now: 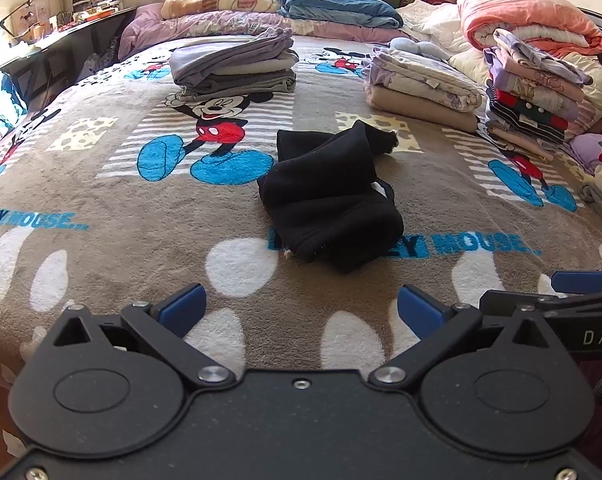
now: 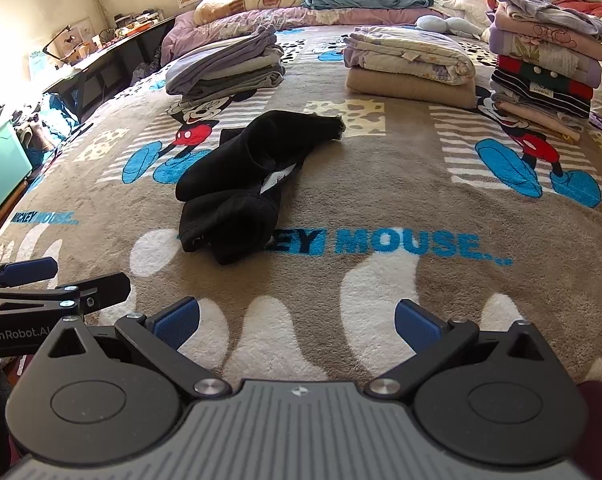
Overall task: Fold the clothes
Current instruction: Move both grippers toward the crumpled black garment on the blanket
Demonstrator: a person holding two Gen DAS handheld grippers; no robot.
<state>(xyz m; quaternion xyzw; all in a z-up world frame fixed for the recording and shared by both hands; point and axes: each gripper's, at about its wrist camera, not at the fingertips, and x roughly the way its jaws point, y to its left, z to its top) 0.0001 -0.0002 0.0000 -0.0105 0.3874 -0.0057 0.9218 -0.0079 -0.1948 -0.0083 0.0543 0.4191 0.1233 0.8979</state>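
Observation:
A crumpled black garment (image 1: 329, 192) (image 2: 237, 184) lies in a loose heap in the middle of the bed, on a brown cartoon-mouse blanket (image 1: 101, 184) (image 2: 421, 184). My left gripper (image 1: 299, 308) is open near the front edge of the bed, well short of the garment, with nothing between its blue pads. My right gripper (image 2: 297, 322) is open too, beside the left one, with the garment ahead and to its left. The right gripper's side shows at the right edge of the left wrist view, and the left gripper's side at the left edge of the right wrist view.
Folded stacks stand at the back: a grey-lilac pile (image 1: 233, 64) (image 2: 225, 66), a beige and floral pile (image 1: 421, 84) (image 2: 409, 64), and a tall mixed pile (image 1: 537, 92) (image 2: 545, 60) at the right. Pillows and quilts (image 1: 333, 4) line the headboard. A dark desk (image 1: 61, 52) runs along the left.

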